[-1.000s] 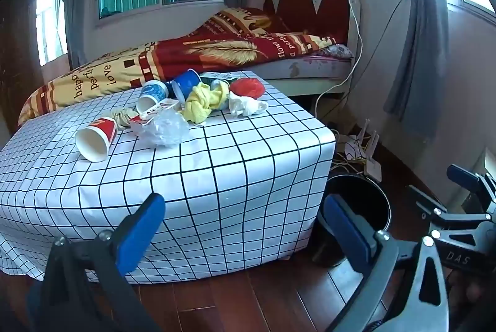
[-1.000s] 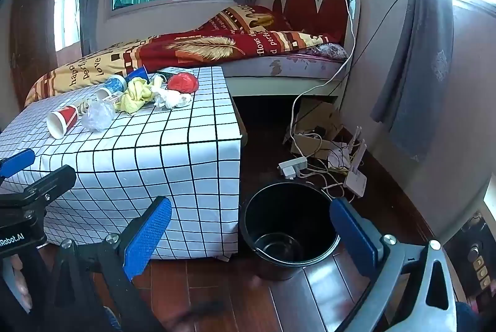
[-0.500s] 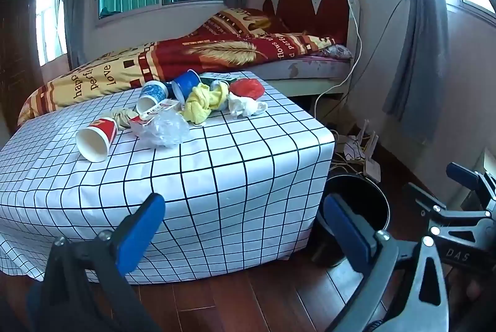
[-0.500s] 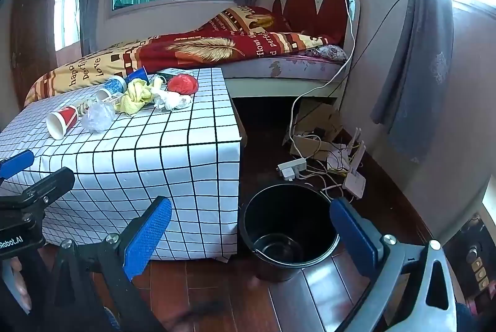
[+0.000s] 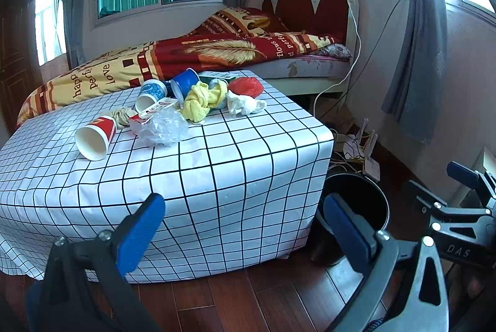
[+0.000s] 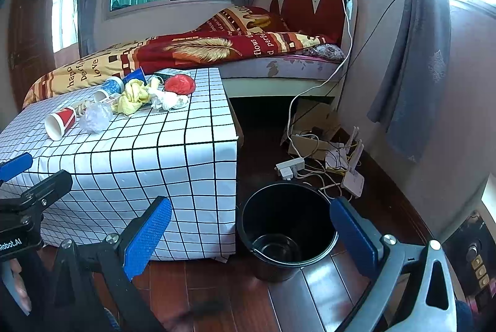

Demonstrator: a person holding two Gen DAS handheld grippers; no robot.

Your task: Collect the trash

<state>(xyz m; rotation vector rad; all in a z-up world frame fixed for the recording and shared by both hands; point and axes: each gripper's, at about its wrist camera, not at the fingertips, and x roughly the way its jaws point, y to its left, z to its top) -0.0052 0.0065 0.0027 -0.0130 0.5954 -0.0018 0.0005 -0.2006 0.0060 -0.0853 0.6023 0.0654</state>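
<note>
Almost nothing has moved since the earlier frames: both views sit nearly as they did a sec ago, no piece of trash has shifted.

Bench (image 5: pixel 217 164), under a white black-grid cloth, fills the left and centre. Trash lies in a loose pile on its far half. Black bucket (image 6: pixel 288 226) stands on the wood floor just beside the bench's near right corner, looks empty.

Left tongs (image 5: pixel 241 217) are spread wide, nothing between them, low and near, short of the bench's front. Right tongs (image 6: pixel 248 226) are also wide and empty, framing the bucket.

Pile, big to small: yellow cloth (image 5: pixel 201 101), clear plastic wrap (image 5: pixel 162 129), red-white paper cup (image 5: pixel 93 139) on its side nearest the left edge, red plastic bag (image 5: pixel 246 86), white crumpled tissue (image 5: pixel 243 105), blue-white cup (image 5: pixel 150 96), blue cup (image 5: pixel 184 82), small red-white carton (image 5: pixel 155 110).

Risks, as I judge them:
- Cups lie on their sides, so a nudge could roll them off the bench.
- Wrap and tissue are light and soft; a pinch may slip, or drag neighbours along, since pieces touch and overlap.
- Cloth drapes loose, so a snag by the tongs could pull the whole pile.
- Bucket sits close to the drape, so a drop from above could miss it.

Writing: bed blanket reads "love", "perf…", "flows"; tong bodies show "DAS" and "Robot.AI". Cup and carton print too small to read.
</note>
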